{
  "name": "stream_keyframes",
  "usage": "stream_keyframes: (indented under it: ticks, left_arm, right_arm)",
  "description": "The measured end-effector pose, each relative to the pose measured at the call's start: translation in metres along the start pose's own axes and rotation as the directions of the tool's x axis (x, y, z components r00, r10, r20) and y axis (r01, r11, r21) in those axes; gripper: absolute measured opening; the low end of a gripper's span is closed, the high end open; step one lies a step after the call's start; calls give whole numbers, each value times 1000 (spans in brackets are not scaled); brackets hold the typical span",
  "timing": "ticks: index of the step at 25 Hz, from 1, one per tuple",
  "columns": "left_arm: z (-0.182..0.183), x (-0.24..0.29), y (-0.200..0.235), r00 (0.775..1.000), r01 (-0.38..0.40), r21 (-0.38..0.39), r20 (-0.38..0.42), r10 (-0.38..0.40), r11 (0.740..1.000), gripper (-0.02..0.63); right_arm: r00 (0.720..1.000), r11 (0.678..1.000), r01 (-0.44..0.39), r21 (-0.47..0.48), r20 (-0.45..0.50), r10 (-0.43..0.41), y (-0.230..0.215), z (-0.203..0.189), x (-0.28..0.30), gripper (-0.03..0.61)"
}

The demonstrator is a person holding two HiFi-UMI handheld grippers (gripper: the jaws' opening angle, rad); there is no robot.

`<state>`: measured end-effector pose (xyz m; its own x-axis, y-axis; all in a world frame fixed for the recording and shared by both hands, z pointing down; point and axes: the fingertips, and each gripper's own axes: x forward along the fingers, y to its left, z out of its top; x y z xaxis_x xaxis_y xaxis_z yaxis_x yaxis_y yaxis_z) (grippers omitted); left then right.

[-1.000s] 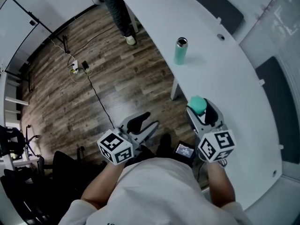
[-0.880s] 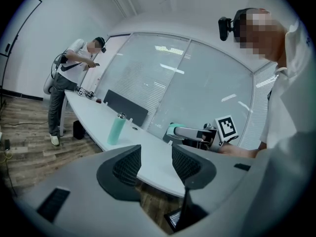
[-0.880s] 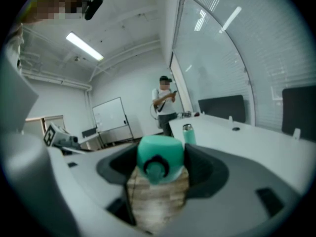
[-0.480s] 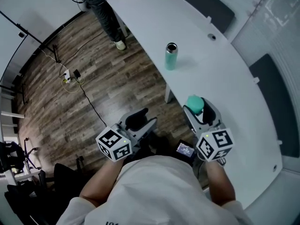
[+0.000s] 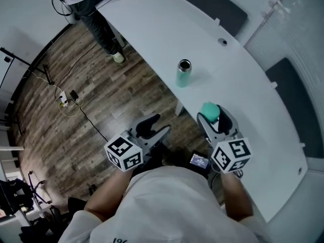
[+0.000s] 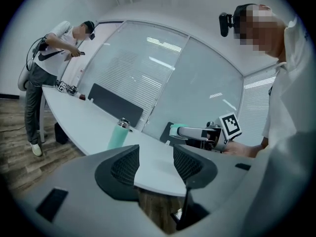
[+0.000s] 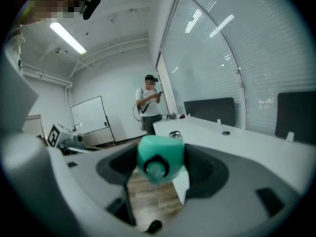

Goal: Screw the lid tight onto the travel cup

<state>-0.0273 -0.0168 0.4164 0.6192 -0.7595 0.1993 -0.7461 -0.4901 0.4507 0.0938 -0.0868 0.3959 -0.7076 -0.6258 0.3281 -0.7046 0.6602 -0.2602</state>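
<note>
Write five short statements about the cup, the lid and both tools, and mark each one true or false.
1. The travel cup stands upright on the white table. True.
2. The lid is screwed onto the cup. False: it is clamped in the right tool, apart from the cup.
3. The left tool grips the cup. False: its jaws have just been opening and stand apart with nothing between them.
4. The cup's mouth is uncovered. True.
5. Another person stands near the table's far end. True.
</note>
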Motion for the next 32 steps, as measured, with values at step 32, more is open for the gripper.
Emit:
stream_keyframes:
  ticks: [32]
  left_arm:
    - [28, 45, 108, 963, 232, 46, -154, -223, 972, 261]
  right_arm:
    - [970, 970, 241, 30, 18, -241, 0, 31, 89, 311]
